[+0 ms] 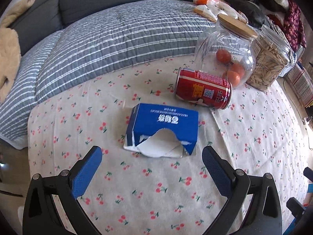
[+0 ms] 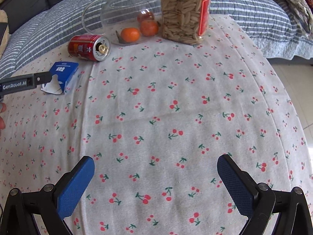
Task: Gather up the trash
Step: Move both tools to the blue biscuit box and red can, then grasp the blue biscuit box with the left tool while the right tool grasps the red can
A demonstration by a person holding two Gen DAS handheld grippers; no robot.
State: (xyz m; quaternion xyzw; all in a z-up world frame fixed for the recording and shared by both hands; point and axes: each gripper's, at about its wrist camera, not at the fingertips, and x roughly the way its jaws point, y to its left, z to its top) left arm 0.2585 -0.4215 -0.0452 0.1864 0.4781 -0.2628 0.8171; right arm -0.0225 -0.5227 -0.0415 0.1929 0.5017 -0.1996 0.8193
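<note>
Left gripper (image 1: 151, 156): nearest the left wrist lens, its blue-padded fingers spread wide with nothing between them, above the cloth just short of the blue carton. Its black arms are cut off by the bottom edge.
Right gripper (image 2: 155, 165): jaws likewise wide apart and empty, over a bare stretch of the cherry-print cloth (image 2: 176, 107), well apart from all the objects.
Blue carton (image 1: 163, 126): lies flat on the cloth, its near end torn open with white paper flaps hanging out. White characters on top appear upside down and are too blurred to read.
Red can (image 1: 203, 89): on its side beyond the carton, close to the glass jar. Its label carries yellow text and a QR code, too small to read. The right wrist view shows its silver end with an opening.
Glass jar (image 1: 225, 52): clear, wooden lid, holds orange and red fruits; part of it sits behind the can in the left view.
Seed jar (image 1: 269, 62): beside the glass jar, filled with pale seeds; its top is cut off in the right wrist view, and a red label on its side is unreadable.
Side of left tool (image 2: 21, 83): seen from the right wrist camera, it overlaps the carton and reads "GenRobot.AI".
Fingertips (image 2: 2, 115): a person's, barely visible at the left edge.
Striped quilt (image 1: 109, 37): grey and white, behind the cloth.
</note>
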